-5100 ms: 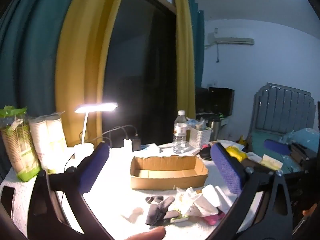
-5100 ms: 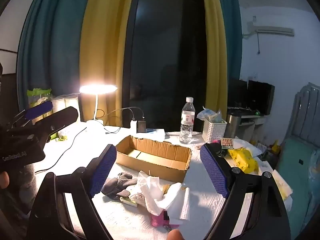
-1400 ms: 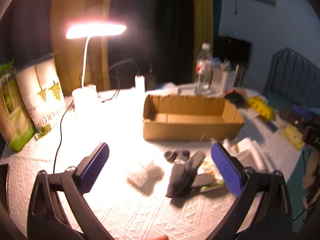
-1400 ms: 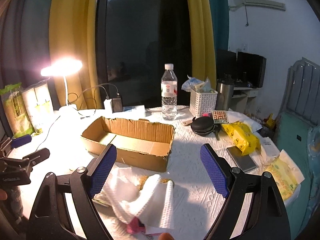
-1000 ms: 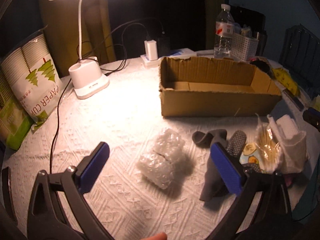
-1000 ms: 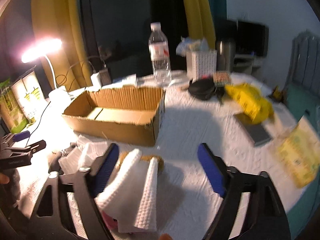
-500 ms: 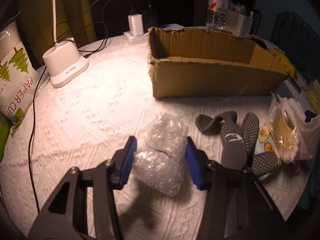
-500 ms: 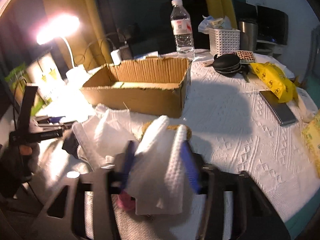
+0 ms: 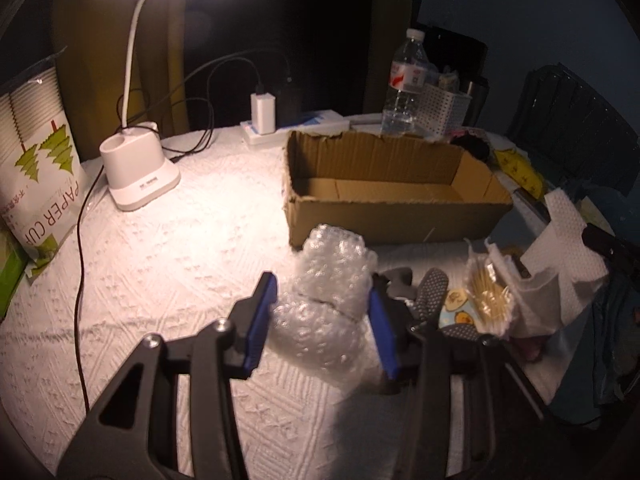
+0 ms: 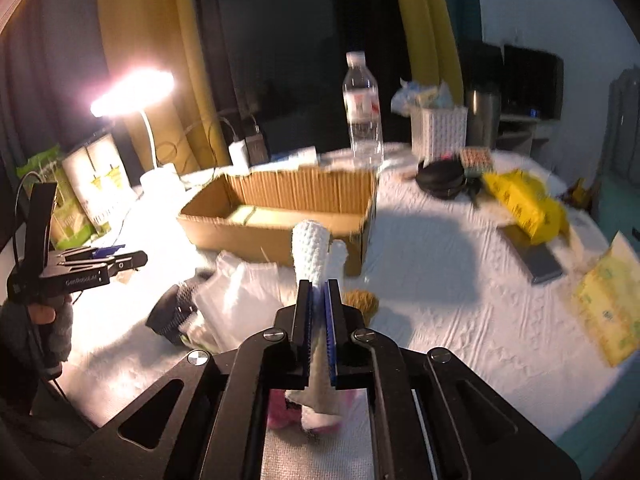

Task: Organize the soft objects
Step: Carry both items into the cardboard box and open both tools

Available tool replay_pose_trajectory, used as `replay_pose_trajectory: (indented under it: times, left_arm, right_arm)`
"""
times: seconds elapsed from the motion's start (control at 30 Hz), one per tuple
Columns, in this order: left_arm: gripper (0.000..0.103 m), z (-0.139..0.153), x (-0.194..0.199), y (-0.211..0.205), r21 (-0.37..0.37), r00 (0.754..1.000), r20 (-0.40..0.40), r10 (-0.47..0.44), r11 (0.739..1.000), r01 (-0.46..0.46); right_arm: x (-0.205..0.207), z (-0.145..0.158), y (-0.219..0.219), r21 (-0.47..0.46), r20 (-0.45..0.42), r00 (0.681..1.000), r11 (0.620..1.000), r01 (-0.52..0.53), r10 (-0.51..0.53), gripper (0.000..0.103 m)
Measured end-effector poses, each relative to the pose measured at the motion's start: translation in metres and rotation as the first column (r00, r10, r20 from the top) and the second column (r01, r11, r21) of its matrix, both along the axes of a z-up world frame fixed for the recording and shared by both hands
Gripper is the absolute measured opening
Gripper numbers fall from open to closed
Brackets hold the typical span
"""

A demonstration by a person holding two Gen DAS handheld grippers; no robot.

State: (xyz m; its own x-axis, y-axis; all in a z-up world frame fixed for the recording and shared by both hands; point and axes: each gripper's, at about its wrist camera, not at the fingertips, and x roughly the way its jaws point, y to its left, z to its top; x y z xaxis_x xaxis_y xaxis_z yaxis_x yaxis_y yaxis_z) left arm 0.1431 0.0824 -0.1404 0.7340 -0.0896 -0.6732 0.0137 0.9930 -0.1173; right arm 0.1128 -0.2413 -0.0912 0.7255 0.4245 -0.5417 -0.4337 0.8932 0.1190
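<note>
- Left wrist view: our left gripper (image 9: 322, 322) has its jaws closed on the bubble wrap (image 9: 326, 300), just before the cardboard box (image 9: 384, 188); we should lift clear of its near wall.
- Right wrist view: our right gripper (image 10: 318, 312) pinches the white cloth (image 10: 314, 258) narrowly; carry it over the rim.

Brown cardboard box (image 9: 394, 196): one
Clear plastic water bottle (image 9: 405, 88): one
White desk lamp (image 9: 138, 168): one
Clear bubble-wrap wad (image 9: 328, 300): one
White waffle-weave cloth (image 10: 314, 256): one
</note>
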Motion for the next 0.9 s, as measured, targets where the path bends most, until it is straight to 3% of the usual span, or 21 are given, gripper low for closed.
replay_pose_trajectory:
  times: [0.23,0.47,0.9]
  left_arm:
    - [0.046,0.044,-0.009,-0.005,-0.010,0.991,0.126,-0.034,0.999,0.035]
    - [0.046,0.070,0.006,-0.006,-0.007,0.979,0.202,-0.036,0.999,0.038]
    - [0.046,0.076,0.060,-0.008,0.002,0.965,0.255,-0.064,0.998,0.066]
  right_arm:
    - [-0.002,0.038,0.003,0.024,0.113,0.994,1.000,-0.014,0.011,0.007]
    - [0.016,0.060,0.007,0.035,0.184,0.982,0.998,-0.049,0.041,0.007]
    - [0.073,0.066,0.027,0.018,0.228,0.969,0.995,-0.099,0.093,0.007]
